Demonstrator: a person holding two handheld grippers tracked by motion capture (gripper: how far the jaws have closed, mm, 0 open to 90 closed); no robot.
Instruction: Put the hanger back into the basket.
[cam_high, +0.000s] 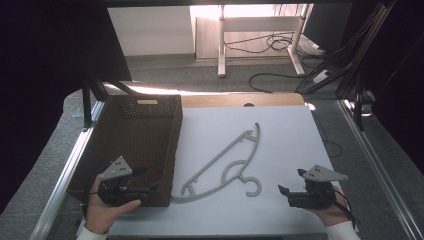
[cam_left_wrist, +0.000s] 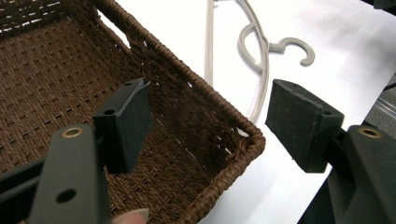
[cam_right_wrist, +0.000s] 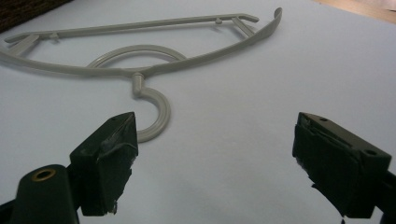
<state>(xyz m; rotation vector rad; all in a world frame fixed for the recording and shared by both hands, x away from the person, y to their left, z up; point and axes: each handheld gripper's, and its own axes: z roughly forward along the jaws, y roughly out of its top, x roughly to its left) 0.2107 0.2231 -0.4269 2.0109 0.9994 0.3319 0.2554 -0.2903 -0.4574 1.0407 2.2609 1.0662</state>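
High view: brown wicker basket (cam_high: 145, 135), bare inside, beside grey hanger (cam_high: 225, 160).

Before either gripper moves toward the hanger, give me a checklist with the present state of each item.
1. Right gripper open: ok, its fingers stand wide apart and hold nothing.
2. Left gripper open: ok, wide apart and holding nothing, over the near right corner of the basket.
3. Hanger free on the white table: ok, it lies flat beside the basket, nothing on top of it.
4. Hook within the right gripper's line: ok, it curls toward the gripper's left finger, not yet between the two.
5. Basket ready to receive: ok, the visible inside is bare.
6. Hanger's end clear of the basket wall: cannot tell, it lies very close.
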